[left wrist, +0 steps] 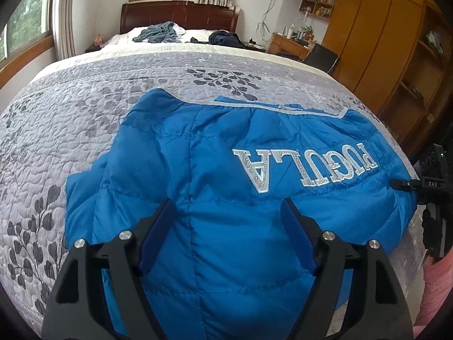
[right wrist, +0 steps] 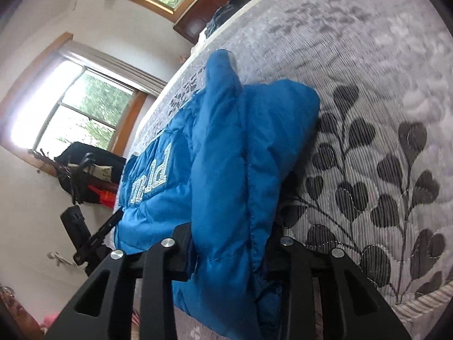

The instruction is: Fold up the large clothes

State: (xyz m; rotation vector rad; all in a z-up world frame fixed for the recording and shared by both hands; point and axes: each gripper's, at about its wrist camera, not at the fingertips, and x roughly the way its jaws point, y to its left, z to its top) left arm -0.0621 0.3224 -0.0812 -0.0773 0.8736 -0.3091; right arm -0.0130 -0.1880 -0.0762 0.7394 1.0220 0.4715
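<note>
Because the blue jacket (left wrist: 226, 170) lies logo-up on the bed (left wrist: 85, 119), filling the frame centre, we hold the left gripper (left wrist: 226, 212) low over it, fingers spread. At right, our right gripper (right wrist: 229, 243) pinches a bunched fold. Loose clothes (left wrist: 161, 32) near the headboard obstruct nothing.

jacket (left wrist: 226, 170) is lying on the bed (left wrist: 85, 99), running out straight ahead of the left gripper (left wrist: 226, 212)'s jaws and partly sitting between them. other gripper (left wrist: 407, 183) pokes at the jacket's edge, off right of those jaws. two heaps of clothes (left wrist: 160, 32) way ahead, up by the headboard (left wrist: 178, 14). on the right wrist view a fold of jacket sits between the jaws, bed off to their right.
</note>
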